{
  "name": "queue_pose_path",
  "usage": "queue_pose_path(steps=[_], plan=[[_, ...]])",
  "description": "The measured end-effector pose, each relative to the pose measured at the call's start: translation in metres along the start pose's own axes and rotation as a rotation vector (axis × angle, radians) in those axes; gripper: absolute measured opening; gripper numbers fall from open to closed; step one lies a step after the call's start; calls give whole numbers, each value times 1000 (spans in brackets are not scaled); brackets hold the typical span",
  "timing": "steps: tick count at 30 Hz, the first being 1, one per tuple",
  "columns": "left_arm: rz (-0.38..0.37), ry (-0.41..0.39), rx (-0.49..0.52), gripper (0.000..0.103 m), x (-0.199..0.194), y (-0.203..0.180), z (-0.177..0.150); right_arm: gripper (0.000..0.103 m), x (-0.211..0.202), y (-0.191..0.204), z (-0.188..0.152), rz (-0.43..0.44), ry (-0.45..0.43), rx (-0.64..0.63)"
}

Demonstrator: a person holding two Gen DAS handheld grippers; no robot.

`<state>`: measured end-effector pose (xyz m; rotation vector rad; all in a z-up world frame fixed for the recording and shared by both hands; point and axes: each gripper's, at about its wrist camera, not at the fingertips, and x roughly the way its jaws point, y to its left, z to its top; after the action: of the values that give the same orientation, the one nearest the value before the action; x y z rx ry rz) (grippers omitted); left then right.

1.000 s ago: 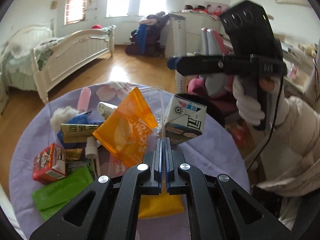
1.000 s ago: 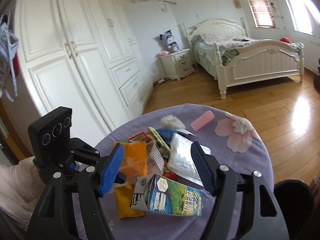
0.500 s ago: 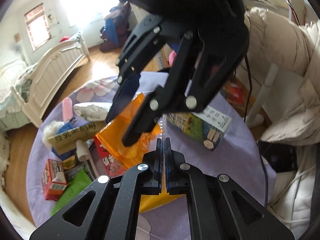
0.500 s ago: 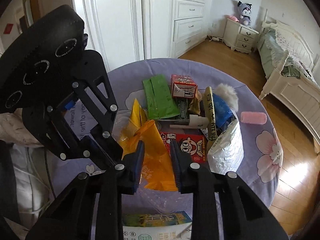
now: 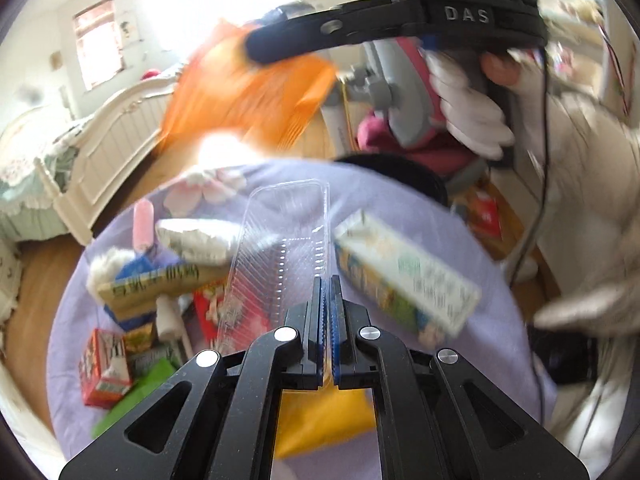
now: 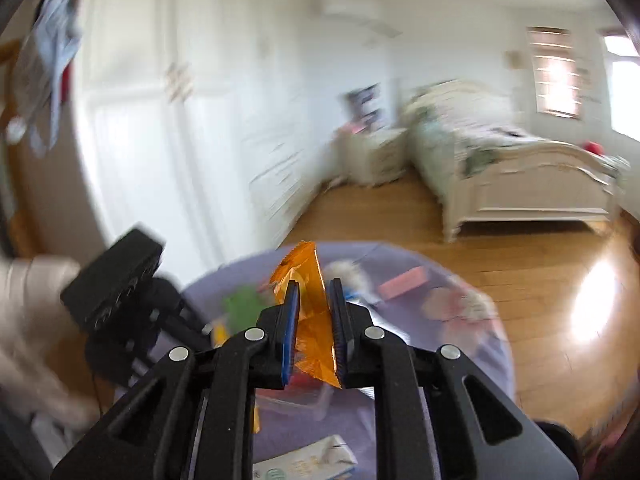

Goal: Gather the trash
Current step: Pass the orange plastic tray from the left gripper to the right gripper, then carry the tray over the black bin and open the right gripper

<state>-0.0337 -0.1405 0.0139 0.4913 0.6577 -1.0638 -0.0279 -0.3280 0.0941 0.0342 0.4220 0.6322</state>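
Note:
My right gripper is shut on an orange snack wrapper and holds it above the round lilac table. In the left wrist view the wrapper hangs blurred in the air under the right gripper. My left gripper is shut on the edge of a clear plastic tray above the table. A milk carton lies to its right, a yellow packet beneath it.
Left of the tray lie a white bag, a pink roll, a red box, a green wrapper and other trash. A black bin stands behind the table. A bed and wardrobe stand beyond.
My right gripper closed on the orange wrapper and lifted it off the pile, up and away. The clear tray in my left gripper is now uncovered.

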Motion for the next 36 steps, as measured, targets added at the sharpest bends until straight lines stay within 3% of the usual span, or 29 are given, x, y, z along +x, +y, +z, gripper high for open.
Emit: queue_pose_path(steps=[2, 5, 8, 12, 16, 21, 27, 30, 31, 32, 34, 36], plan=[[-1, -51, -46, 4, 5, -1, 17, 15, -34, -13, -6, -178, -93, 63], [-35, -122, -113, 4, 18, -7, 48, 16, -72, -24, -24, -419, -139, 96], [-92, -143, -247, 4, 46, -12, 81, 16, -91, -44, -59, -576, -80, 161], [-239, -109, -415, 4, 102, -26, 116, 16, -103, -74, -125, -679, 25, 303], [-334, -36, -450, 4, 156, -49, 135, 16, -109, -97, -174, -745, 112, 389], [-338, 79, -501, 4, 215, -65, 133, 16, -104, -117, -198, -770, 164, 464], [-329, 110, -501, 4, 236, -68, 139, 18, -99, -125, -211, -755, 194, 505], [-286, 102, -479, 5, 236, -68, 142, 22, -99, -130, -211, -765, 207, 513], [-263, 98, -464, 18, 235, -70, 142, 31, -98, -130, -210, -764, 218, 516], [-243, 83, -445, 42, 230, -71, 144, 38, -98, -129, -209, -770, 222, 511], [-203, 35, -432, 73, 216, -70, 147, 63, -100, -125, -208, -782, 208, 496], [-200, 1, -419, 75, 205, -70, 149, 65, -102, -123, -207, -780, 188, 483]])
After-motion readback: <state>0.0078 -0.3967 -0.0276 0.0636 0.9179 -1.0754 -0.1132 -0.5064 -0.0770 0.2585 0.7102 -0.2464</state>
